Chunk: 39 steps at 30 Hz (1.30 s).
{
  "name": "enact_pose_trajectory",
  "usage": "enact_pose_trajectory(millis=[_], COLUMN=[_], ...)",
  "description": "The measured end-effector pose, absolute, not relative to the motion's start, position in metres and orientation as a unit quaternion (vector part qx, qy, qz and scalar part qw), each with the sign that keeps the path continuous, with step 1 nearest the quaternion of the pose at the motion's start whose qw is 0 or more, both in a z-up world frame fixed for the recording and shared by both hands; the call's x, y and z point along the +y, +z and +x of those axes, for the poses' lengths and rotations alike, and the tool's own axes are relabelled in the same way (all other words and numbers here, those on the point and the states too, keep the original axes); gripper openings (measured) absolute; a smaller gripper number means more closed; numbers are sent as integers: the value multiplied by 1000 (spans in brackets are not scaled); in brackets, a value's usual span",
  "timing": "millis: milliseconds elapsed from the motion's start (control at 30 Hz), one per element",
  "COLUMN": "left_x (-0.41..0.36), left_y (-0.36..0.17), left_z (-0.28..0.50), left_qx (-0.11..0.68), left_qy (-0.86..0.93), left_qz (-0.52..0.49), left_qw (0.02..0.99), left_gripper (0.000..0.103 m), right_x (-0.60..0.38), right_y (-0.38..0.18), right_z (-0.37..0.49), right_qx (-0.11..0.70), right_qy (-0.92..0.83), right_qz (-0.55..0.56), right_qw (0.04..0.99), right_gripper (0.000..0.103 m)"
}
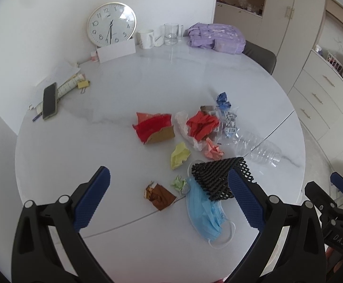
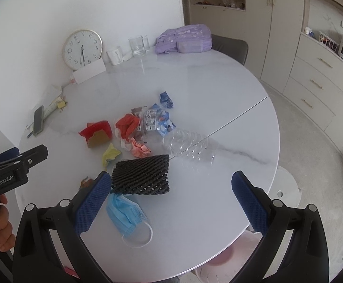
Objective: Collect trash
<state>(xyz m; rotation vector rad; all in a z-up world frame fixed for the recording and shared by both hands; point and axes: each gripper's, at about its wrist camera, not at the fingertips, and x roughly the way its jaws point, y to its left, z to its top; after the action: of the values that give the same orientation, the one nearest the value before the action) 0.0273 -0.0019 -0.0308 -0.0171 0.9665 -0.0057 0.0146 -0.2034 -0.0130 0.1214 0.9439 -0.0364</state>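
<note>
Fingers spread wide on my left gripper (image 1: 169, 198) and right gripper (image 2: 171, 200), both empty above the table (image 2: 218, 89). Trash sits mid-table: black foam net (image 2: 141, 176) overlapping the blue mask (image 2: 126, 214), clear bottle (image 2: 190, 147) just beside

- Left tongs (image 1: 169, 193) — jaws spread wide, nothing between the blue pads, angled down over the tabletop (image 1: 147, 89).
- Right tongs (image 2: 171, 194) — same state, wide apart, empty.
- Hand (image 2: 0, 226) wraps the left handle; both sit side by side.
</note>
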Motion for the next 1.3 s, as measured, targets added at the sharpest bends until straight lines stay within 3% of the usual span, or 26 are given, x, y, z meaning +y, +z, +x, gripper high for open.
enact_pose_trajectory(millis=[367,667,867,900,1033,1067,1133,1300], left_x=[-26,-41,-57,-60,-59,-58,-53,-48], left_y=[-56,-149,-198,-204,-215,-216,-214,-196], left_z=[17,-1,16,19,25,25,22,9], left_qx=[479,528,566,569,581,582,578,562], left_qy=[6,-25,-47,-50,-71,-73,-83,-109], left_qz=[-7,-6,-14,-13,-45,-53,-56,-28], left_qw=[878,849,823,821,810,808,810,819], left_gripper=[95,95,81,74,26,20,13,11], right_x=[-221,-230,-232,-232,-228,-226,-221,-190], right_y=[-28,-66,-91,-92,-96,-96,-94,-88], right_z=[24,30,33,33,33,33,34,39], right_qx=[458,481,501,503,505,506,503,474], right_qy=[31,67,74,74,90,101,125,243], right_qz=[30,-11,-8,-8,-7,-12,-29,-144], right_qw=[888,874,862,861,858,856,855,834], right_gripper=[101,101,101,101,101,101,101,101])
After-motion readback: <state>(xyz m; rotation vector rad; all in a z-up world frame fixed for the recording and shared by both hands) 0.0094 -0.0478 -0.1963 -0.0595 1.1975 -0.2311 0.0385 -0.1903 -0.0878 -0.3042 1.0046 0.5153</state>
